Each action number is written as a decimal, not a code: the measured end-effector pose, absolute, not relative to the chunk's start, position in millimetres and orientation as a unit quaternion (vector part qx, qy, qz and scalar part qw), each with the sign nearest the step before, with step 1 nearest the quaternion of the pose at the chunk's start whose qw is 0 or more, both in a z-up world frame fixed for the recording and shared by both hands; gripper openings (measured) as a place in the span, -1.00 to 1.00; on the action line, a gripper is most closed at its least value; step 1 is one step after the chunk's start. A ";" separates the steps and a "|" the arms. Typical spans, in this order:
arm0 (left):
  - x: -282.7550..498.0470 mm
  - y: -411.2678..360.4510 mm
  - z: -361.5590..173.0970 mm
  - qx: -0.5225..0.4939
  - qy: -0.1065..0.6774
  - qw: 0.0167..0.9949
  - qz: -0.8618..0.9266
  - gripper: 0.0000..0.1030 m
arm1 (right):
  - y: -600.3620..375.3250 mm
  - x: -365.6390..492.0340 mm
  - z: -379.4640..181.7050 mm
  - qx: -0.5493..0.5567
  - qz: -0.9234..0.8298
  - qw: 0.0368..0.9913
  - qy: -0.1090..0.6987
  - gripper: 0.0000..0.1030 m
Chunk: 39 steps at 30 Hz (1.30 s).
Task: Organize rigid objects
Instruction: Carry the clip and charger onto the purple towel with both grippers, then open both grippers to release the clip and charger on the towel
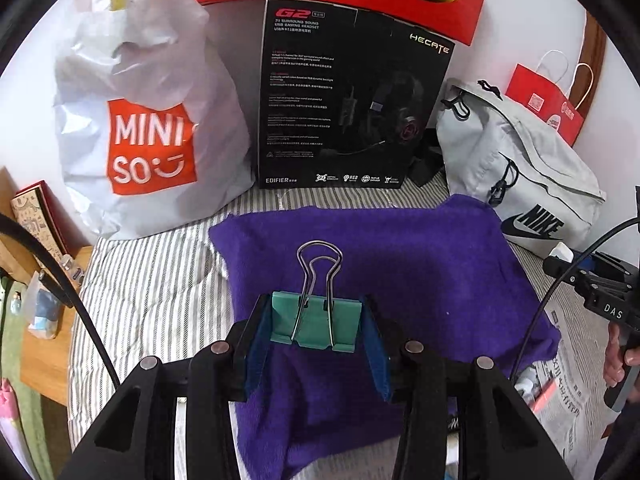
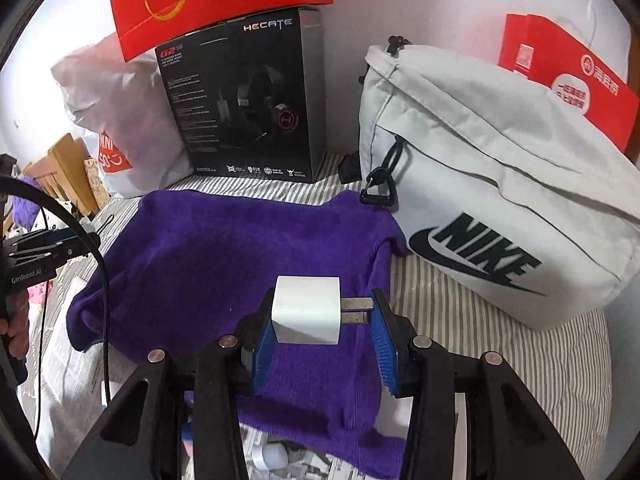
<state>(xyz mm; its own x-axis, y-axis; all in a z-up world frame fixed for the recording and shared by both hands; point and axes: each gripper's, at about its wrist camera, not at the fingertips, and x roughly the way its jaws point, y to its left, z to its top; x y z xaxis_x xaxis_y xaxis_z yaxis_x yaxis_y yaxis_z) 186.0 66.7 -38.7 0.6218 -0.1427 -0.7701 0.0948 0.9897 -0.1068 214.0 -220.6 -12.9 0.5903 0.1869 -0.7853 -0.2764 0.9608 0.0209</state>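
A: What does each claw hold?

B: The left claw (image 1: pixel 316 334) grips a teal binder clip (image 1: pixel 314 322); the right claw (image 2: pixel 324 332) clamps a white plug adapter (image 2: pixel 306 310). Both hang over a purple towel (image 1: pixel 400 264).

A: Beyond the claws?

B: A white "MINISO" bag (image 1: pixel 148 140), contents hidden; a black "HECATE G2" headset box (image 1: pixel 344 100), marked "EDIFIER"; right of it, a closed grey "NIKE" bag (image 2: pixel 480 184).

A bed with a grey-and-white striped sheet (image 1: pixel 152 280) stands against a plain white wall (image 2: pixel 440 8) in even light. At the left, a wooden bedside unit (image 1: pixel 44 360) sits beside it; newspaper (image 1: pixel 568 392) lies at right.
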 end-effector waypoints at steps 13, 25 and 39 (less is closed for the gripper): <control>235.7 56.4 -75.5 -0.032 0.465 0.882 -0.071 -0.20 | -199.9 259.1 -49.2 -0.065 0.139 0.877 0.456 -0.16; 271.5 38.3 -101.2 -0.011 0.498 0.864 -0.069 -0.20 | -185.9 292.0 -89.6 -0.076 0.137 0.856 0.492 -0.16; 277.9 25.0 -117.4 0.025 0.520 0.852 -0.057 -0.19 | -178.4 304.5 -105.9 -0.089 0.138 0.835 0.525 -0.14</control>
